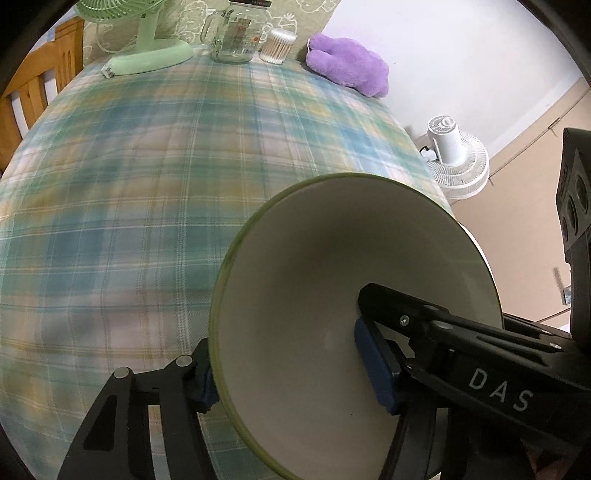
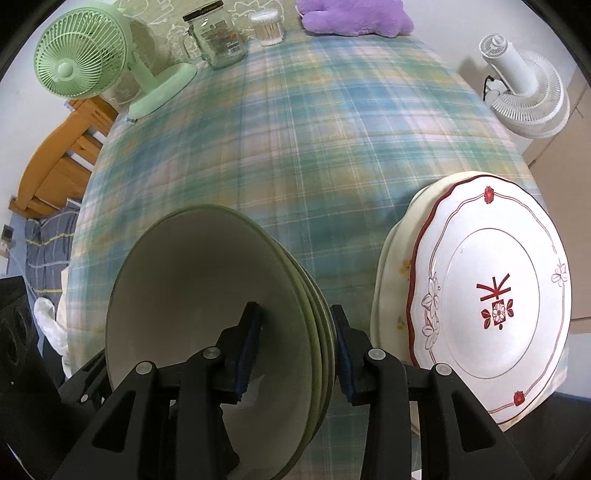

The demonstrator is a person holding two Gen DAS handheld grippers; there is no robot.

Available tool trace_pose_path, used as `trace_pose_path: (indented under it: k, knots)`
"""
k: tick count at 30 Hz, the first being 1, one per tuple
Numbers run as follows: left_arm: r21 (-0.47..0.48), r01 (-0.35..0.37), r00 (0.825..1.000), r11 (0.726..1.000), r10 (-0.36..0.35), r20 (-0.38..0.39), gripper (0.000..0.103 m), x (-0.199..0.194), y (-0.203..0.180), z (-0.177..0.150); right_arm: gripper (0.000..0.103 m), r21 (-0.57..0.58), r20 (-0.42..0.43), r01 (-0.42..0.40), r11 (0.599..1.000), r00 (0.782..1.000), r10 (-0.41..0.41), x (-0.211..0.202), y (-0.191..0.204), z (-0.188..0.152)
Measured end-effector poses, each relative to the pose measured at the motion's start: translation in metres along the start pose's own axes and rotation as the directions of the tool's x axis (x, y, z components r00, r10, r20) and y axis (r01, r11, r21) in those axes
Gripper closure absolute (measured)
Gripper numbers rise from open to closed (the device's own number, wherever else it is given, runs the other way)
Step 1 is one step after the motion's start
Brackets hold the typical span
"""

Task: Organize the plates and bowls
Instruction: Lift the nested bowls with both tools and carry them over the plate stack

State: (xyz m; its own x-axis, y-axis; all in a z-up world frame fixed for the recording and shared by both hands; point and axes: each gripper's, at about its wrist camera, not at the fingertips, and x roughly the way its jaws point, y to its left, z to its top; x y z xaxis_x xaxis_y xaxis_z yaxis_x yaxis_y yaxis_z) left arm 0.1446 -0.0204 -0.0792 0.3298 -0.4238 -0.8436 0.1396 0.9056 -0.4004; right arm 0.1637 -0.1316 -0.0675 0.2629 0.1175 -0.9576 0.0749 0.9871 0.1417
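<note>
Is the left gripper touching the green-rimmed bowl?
Touching. The left wrist view shows the left gripper clamped on the bowl wall, one blue pad inside, one outside.

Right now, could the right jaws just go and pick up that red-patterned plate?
Probably not yet. The right gripper is shut on the stack of green bowls, so its jaws are full. The plate lies close beside them, with nothing on top.

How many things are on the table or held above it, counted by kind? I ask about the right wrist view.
Bowls, nested, green rims: 3, judged by visible rims
Plates, stacked: 2
Green fan: 1
Glass jar: 1
Cotton swab box: 1
Purple plush toy: 1
Total: 9
</note>
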Motion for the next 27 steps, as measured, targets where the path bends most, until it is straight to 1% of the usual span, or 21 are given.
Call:
trace_pose_path:
  k: [5, 9, 13, 19, 22, 27]
  knots:
    - [0.003, 0.014, 1.0, 1.0, -0.014, -0.007, 0.038, -0.005, 0.003, -0.002, 0.063, 0.012, 0.011, 0.019, 1.0, 1.0, -0.019, -0.004, 0.006, -0.003]
    - [0.014, 0.029, 0.999, 0.999, -0.029, -0.018, 0.038, -0.009, 0.001, -0.003, 0.063, 0.02, 0.018, 0.056, 0.998, 0.998, -0.056, -0.01, 0.011, -0.007]
    - [0.035, 0.035, 0.999, 0.999, -0.035, -0.013, 0.038, -0.017, 0.0, -0.001, 0.063, 0.043, 0.03, 0.06, 0.997, 0.998, -0.061, -0.019, 0.014, -0.009]
    - [0.049, 0.036, 0.999, 0.998, -0.036, -0.002, 0.038, -0.036, -0.003, 0.001, 0.063, 0.057, 0.054, 0.058, 0.997, 0.997, -0.061, -0.037, 0.02, -0.011]
    - [0.05, 0.025, 1.0, 0.998, -0.026, 0.007, 0.038, -0.045, -0.005, 0.002, 0.063, 0.058, 0.065, 0.048, 0.997, 0.996, -0.052, -0.045, 0.022, -0.011]
    - [0.057, -0.012, 0.999, 0.998, 0.01, 0.036, 0.038, -0.056, -0.013, 0.005, 0.063, 0.048, 0.089, 0.015, 0.999, 0.996, -0.019, -0.055, 0.024, -0.01]
